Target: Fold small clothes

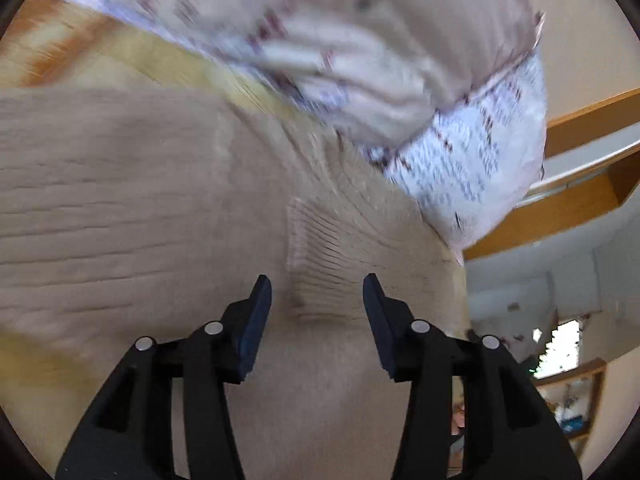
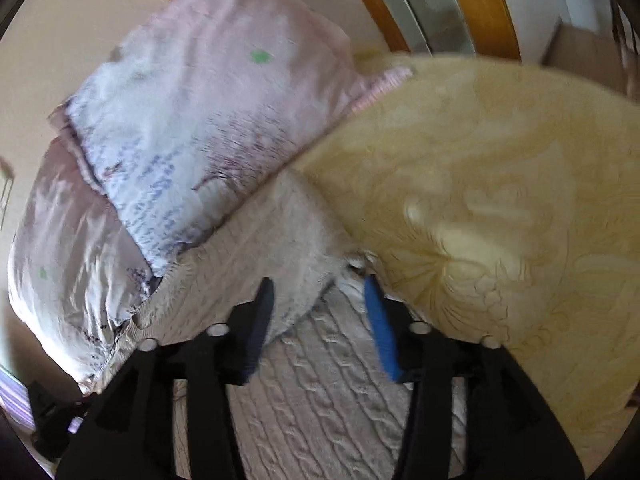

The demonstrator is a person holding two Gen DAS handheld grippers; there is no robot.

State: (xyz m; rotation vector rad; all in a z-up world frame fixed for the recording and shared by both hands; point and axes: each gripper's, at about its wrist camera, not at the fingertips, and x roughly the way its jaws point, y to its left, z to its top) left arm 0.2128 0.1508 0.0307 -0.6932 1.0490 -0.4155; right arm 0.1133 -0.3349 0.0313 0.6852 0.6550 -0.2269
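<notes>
A beige cable-knit sweater [image 1: 160, 208] lies spread on the bed and fills most of the left wrist view. My left gripper [image 1: 317, 284] is open just above its ribbed part, holding nothing. In the right wrist view the same sweater [image 2: 320, 380] lies below my right gripper [image 2: 318, 286], which is open, its jaws either side of a raised fold or corner of the knit [image 2: 304, 280]. Whether the pads touch the fabric is not clear.
A pale pink and white printed pillow [image 1: 400, 60] [image 2: 200, 112] lies against the sweater's far edge. A yellow patterned bedspread [image 2: 500, 200] [image 1: 120, 64] covers the bed. Wooden furniture edges [image 1: 580, 160] and a wooden frame [image 2: 480, 4] stand beyond the bed.
</notes>
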